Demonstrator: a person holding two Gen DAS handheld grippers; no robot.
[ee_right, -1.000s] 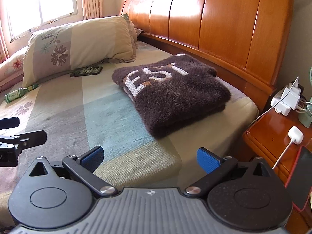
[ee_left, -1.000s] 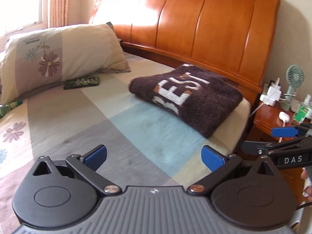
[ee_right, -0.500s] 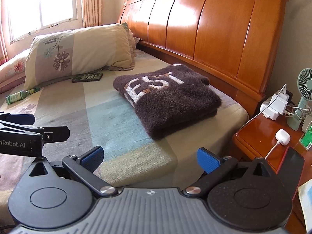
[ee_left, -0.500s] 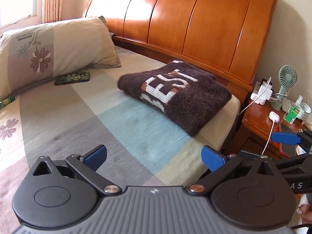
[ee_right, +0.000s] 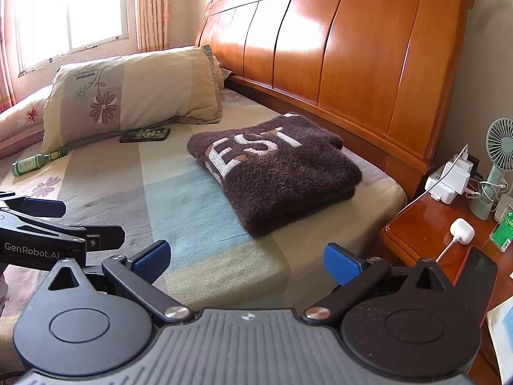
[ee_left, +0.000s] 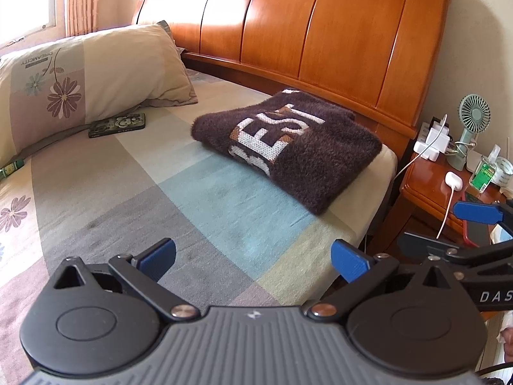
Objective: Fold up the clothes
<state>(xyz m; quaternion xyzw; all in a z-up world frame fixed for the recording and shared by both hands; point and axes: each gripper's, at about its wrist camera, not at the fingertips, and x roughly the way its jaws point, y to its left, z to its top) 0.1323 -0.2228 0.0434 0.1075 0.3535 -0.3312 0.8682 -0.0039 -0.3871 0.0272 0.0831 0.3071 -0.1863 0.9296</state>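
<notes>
A dark brown fuzzy sweater point(ee_left: 288, 147) point(ee_right: 275, 173) with white letters lies folded into a thick rectangle on the bed, close to the wooden headboard point(ee_left: 320, 38) and the mattress corner. My left gripper point(ee_left: 253, 260) is open and holds nothing, well back from the sweater over the striped sheet. My right gripper point(ee_right: 247, 260) is also open and holds nothing, hovering near the bed's side edge. The right gripper shows at the right edge of the left wrist view point(ee_left: 461, 234), and the left gripper at the left edge of the right wrist view point(ee_right: 48, 224).
A flowered pillow point(ee_right: 128, 96), a dark phone case point(ee_right: 146, 134) and a small green bottle point(ee_right: 35, 162) lie on the bed's far side. The bedside table point(ee_right: 426, 234) holds a charger, earbud case, fan, bottle and a phone in a red case.
Both grippers have drawn back from the folded sweater, which looks smaller and farther off. They stay open. The sweater has not moved.
</notes>
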